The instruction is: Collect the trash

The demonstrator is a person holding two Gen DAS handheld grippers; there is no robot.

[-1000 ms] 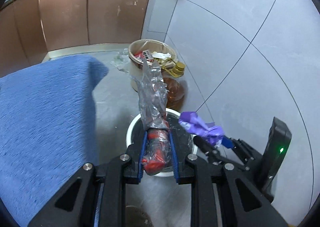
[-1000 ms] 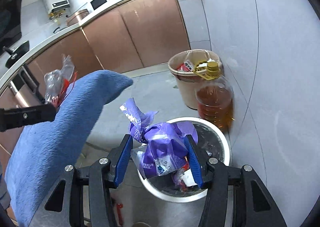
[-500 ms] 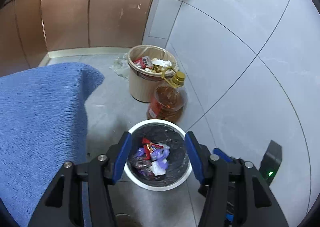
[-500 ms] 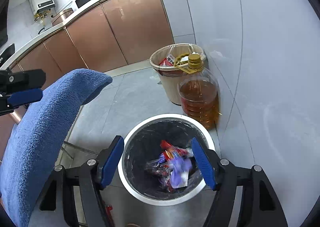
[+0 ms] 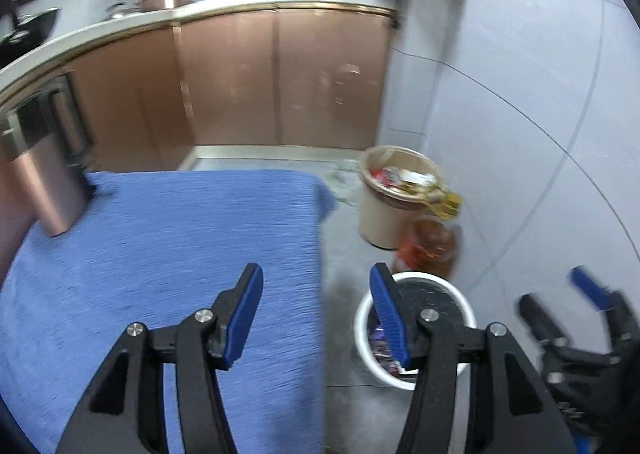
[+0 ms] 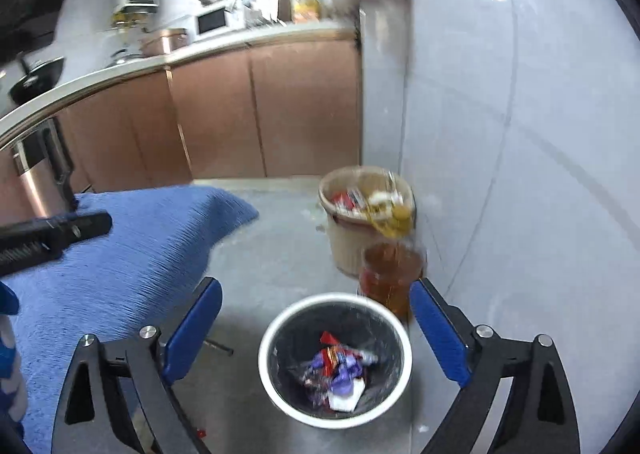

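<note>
A white bin with a black liner [image 6: 280,390] stands on the floor and holds red and purple wrappers [image 6: 334,368]. My right gripper [image 6: 316,328] is open and empty, raised above the bin. My left gripper [image 5: 318,316] is open and empty, over the edge of the blue cloth [image 5: 160,254]; the bin [image 5: 460,300] shows behind its right finger. The right gripper also appears at the lower right of the left wrist view [image 5: 568,306].
A beige bin full of trash [image 6: 352,246] and a bottle of amber oil [image 6: 390,276] stand against the tiled wall [image 6: 520,174]. Copper cabinets [image 5: 280,78] with a cluttered counter run along the back. A metal pedal bin [image 5: 44,182] stands at the left.
A second ago both grippers held wrappers over the white bin; they opened and dropped them in. Since then both have risen and pulled back, the left one swinging left over the blue cloth.
</note>
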